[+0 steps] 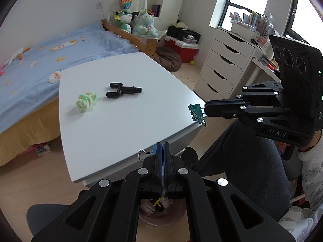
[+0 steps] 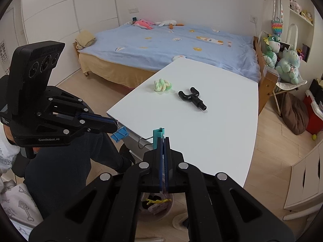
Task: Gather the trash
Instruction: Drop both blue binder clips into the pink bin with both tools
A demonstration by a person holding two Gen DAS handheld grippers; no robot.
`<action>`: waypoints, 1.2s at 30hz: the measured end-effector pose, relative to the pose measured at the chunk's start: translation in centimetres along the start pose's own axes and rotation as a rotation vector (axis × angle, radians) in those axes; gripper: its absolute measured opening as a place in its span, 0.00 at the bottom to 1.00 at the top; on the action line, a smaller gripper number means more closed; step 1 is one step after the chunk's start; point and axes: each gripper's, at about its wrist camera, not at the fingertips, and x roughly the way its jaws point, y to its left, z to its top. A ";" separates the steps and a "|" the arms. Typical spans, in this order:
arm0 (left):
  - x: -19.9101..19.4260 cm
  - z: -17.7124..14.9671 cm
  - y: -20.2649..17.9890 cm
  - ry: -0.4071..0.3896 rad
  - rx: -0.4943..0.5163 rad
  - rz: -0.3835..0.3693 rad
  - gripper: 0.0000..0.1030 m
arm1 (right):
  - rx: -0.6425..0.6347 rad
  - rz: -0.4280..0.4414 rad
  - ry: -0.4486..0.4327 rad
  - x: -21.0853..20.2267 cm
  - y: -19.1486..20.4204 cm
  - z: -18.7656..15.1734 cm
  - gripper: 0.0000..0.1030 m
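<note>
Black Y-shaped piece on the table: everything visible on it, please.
The black Y-shaped piece looks like matte hard plastic: two curved prongs joining a straight stepped stem with a narrower tip. It lies flat on the white table, near the middle, prongs toward the green-yellow bundle beside it but apart from it. Neither claw touches it.

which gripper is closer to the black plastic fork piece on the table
Right, narrowly. The right gripper hangs off the white table's side edge, the left gripper off its near corner, both apart from the black fork-shaped part.

"DAS" on right hand-held gripper (image 1: 203, 109); "GenRobot.AI" on left hand-held gripper (image 2: 117, 125).
</note>
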 end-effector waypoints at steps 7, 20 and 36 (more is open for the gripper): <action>0.2 -1.7 -1.9 0.022 0.038 -0.005 0.00 | 0.030 0.021 -0.001 -1.1 0.7 -2.0 0.01; 1.0 -2.9 -1.6 0.053 -0.009 -0.012 0.82 | 0.051 0.034 0.004 -1.5 0.7 -3.2 0.01; -1.0 -2.9 -1.0 -0.052 0.022 0.113 0.93 | 0.054 0.041 0.006 -1.3 0.9 -3.4 0.01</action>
